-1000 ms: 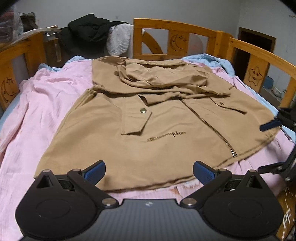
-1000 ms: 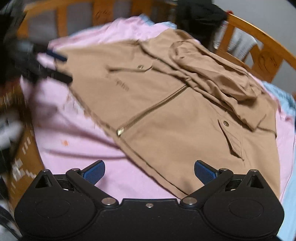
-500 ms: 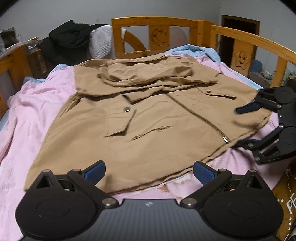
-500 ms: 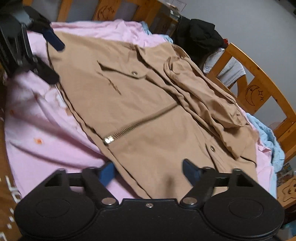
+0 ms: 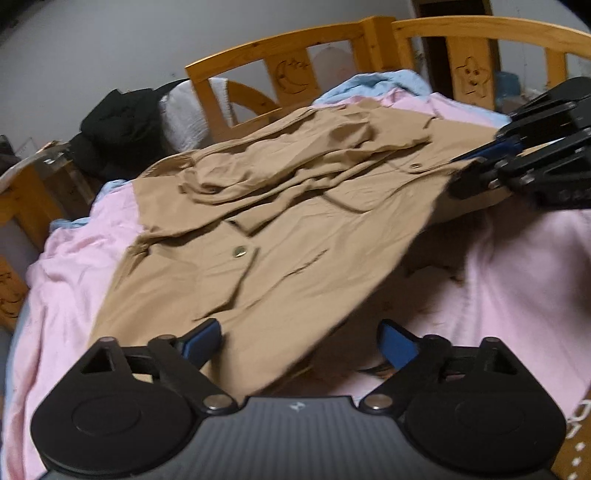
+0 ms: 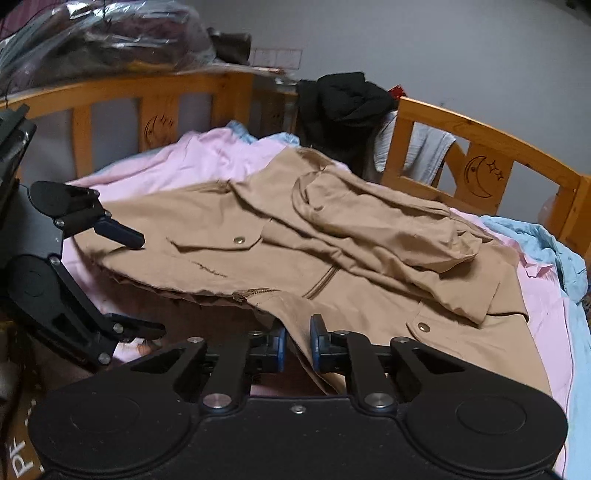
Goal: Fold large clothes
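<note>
A tan zip jacket (image 5: 295,229) lies front up on a pink sheet (image 5: 517,277), sleeves folded across its chest. My left gripper (image 5: 299,341) sits at the near hem; its jaws are wide and closing, with the hem corner between the blue pads (image 5: 201,339) but not pressed. The right wrist view shows the same left gripper (image 6: 147,280) straddling that corner. My right gripper (image 6: 297,343) is closing its jaws to a narrow gap, pinching the jacket (image 6: 332,258) by its hem beside the zip. In the left wrist view the right gripper (image 5: 456,173) holds that hem lifted off the sheet.
Wooden bed rails (image 5: 280,48) with moon and star carvings fence the bed on several sides. A heap of black clothes (image 5: 122,129) and a white cloth (image 6: 424,151) hang at the far rail. A light blue blanket (image 6: 554,243) lies beyond the pink sheet. Bagged bundles (image 6: 92,33) sit above the rail.
The right gripper's jaws have closed from wide to a pinch on the hem and raised it. The left gripper moved over the other hem corner and rolled.
</note>
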